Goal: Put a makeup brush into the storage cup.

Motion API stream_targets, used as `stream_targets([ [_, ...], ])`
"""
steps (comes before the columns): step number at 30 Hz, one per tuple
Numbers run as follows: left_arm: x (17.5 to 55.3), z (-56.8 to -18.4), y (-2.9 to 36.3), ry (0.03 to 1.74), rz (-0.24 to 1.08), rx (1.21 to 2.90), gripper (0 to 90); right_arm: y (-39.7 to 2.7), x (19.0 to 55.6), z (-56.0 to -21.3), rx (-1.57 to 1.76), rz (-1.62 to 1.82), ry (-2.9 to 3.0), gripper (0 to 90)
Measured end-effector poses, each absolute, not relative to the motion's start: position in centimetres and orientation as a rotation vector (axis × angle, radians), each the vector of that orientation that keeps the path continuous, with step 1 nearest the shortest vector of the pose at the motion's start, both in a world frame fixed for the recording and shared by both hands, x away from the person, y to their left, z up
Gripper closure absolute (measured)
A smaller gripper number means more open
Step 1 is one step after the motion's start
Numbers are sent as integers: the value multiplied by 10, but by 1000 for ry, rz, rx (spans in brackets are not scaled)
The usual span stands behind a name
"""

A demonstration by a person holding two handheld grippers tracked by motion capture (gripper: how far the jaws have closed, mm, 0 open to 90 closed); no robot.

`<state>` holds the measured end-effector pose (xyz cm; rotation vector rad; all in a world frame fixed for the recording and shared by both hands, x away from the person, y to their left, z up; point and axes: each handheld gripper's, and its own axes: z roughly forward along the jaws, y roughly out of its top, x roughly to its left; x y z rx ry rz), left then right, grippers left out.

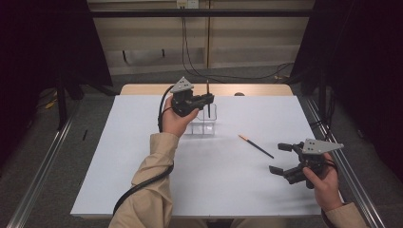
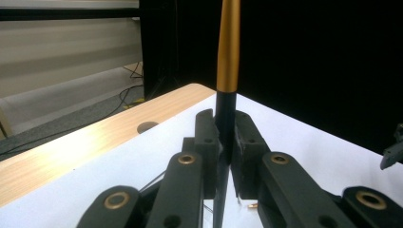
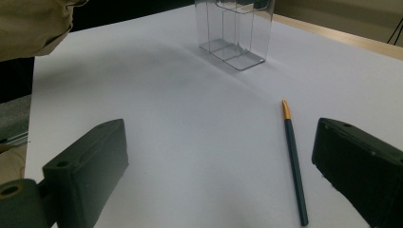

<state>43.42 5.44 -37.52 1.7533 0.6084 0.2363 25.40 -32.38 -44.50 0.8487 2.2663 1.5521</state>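
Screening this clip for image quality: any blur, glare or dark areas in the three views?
High view: dim overall, black curtains at the sides, white table evenly lit. Left gripper view: the pen held in the left claw is sharp, with a soft sheen. Right gripper view: clear box shows faint reflections; the near jaws look soft.

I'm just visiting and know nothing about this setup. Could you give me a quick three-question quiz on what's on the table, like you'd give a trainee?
1. True or false: the left gripper is shut on a pen.
2. Over what is that pen held upright: (a) a clear box, (b) a bowl, (c) a cup?
3. How do the jaws of the right gripper stand?

Key:
1. True.
2. (a) the clear box.
3. Wide open and holding nothing; a second pen lies flat on the white table near them.
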Motion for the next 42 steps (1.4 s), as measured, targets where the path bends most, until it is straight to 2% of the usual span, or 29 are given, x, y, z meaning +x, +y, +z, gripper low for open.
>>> stream_targets([
  [42,445,-392,51,645,276,1778,830,-323,253,-445,838,1557,2267,38],
])
